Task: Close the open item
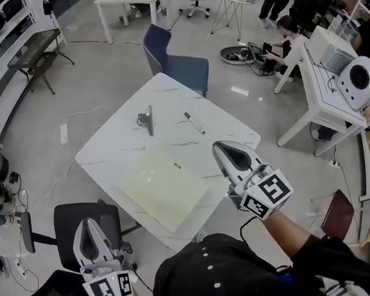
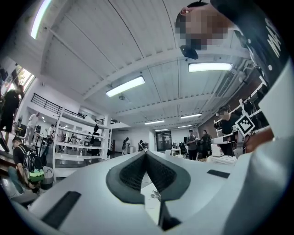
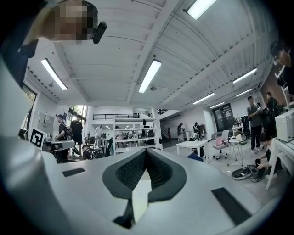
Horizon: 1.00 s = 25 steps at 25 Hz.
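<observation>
Two tools are shut tight with nothing in them (tips touching): the left gripper (image 1: 87,227) at lower left, the right gripper (image 1: 220,146) right of center. Mid-frame, the pen (image 1: 193,122) lies on the table (image 1: 101,151), right of a clip (image 1: 146,121), above a pale sheet (image 1: 163,182).

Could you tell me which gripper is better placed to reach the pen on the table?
The right gripper: it hovers over the table's near right edge, close to the pen. The left gripper hangs off the table, over a chair.
</observation>
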Available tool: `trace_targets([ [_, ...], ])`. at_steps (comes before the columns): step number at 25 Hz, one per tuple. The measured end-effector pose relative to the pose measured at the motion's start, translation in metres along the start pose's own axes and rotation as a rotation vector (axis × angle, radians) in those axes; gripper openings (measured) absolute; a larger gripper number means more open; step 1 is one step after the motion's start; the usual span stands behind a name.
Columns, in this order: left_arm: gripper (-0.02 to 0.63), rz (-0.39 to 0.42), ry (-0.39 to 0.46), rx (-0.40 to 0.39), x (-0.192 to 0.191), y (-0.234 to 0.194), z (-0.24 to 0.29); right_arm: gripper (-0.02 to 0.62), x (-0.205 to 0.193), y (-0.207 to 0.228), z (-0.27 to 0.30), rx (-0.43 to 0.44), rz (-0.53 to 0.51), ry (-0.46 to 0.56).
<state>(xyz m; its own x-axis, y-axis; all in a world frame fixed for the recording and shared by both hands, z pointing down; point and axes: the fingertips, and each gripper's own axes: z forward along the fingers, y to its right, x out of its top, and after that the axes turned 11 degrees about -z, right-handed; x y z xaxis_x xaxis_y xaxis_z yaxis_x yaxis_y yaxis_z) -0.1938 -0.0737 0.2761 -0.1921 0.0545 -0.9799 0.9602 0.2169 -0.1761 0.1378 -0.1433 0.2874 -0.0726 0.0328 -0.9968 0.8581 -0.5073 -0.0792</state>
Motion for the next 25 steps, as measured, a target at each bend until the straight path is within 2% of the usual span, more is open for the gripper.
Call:
trace_targets([
  [11,0.018,0.035,0.034,0.031,0.016,-0.005,-0.010,0.026,0.023,0.032,-0.037,-0.132,-0.042,0.094],
  [25,0.018,0.051,0.031,0.042,0.018,0.002,-0.013,0.026,0.028,0.034,-0.038,-0.133,-0.059,0.114],
])
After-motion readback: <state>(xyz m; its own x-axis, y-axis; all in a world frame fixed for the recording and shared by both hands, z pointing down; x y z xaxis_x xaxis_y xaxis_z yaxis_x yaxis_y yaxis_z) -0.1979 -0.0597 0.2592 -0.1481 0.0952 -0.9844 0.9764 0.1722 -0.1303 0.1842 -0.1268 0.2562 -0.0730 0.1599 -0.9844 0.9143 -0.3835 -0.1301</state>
